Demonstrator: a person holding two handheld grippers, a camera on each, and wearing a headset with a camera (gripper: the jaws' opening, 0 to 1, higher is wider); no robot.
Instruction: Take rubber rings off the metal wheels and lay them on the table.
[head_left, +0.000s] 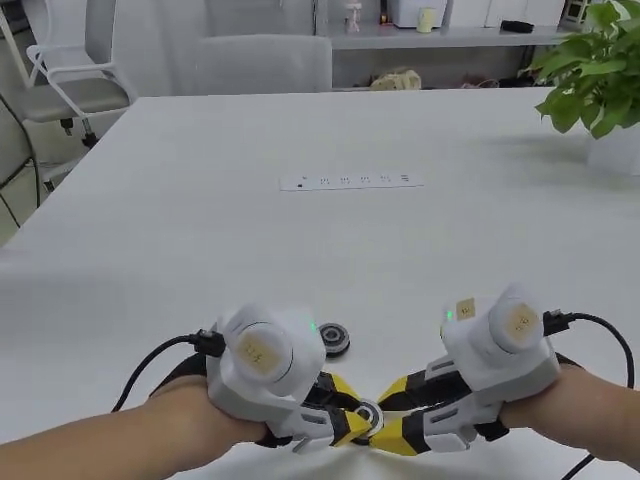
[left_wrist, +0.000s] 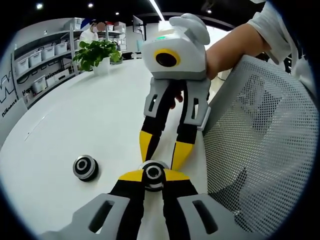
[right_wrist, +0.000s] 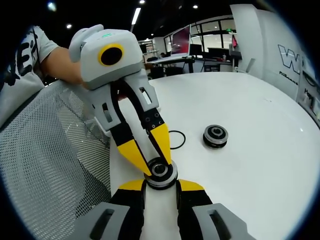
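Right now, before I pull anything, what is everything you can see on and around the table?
Round metal wheels: 2, silver and black; held wheel between both grippers, free wheel on the table just beyond.
Loose black rubber ring: 1, black, flat on the table beside the free wheel.
Power strip: 1, white, mid-table.
Potted plant: 1, green, far right.
Chairs: 2, white, beyond the far edge and at far left.
Mesh chair back: 1, grey, beside the grippers.
Table: 1, white.
Left gripper: white, yellow-tipped fingers, shut on the held wheel.
Right gripper: same, facing it.
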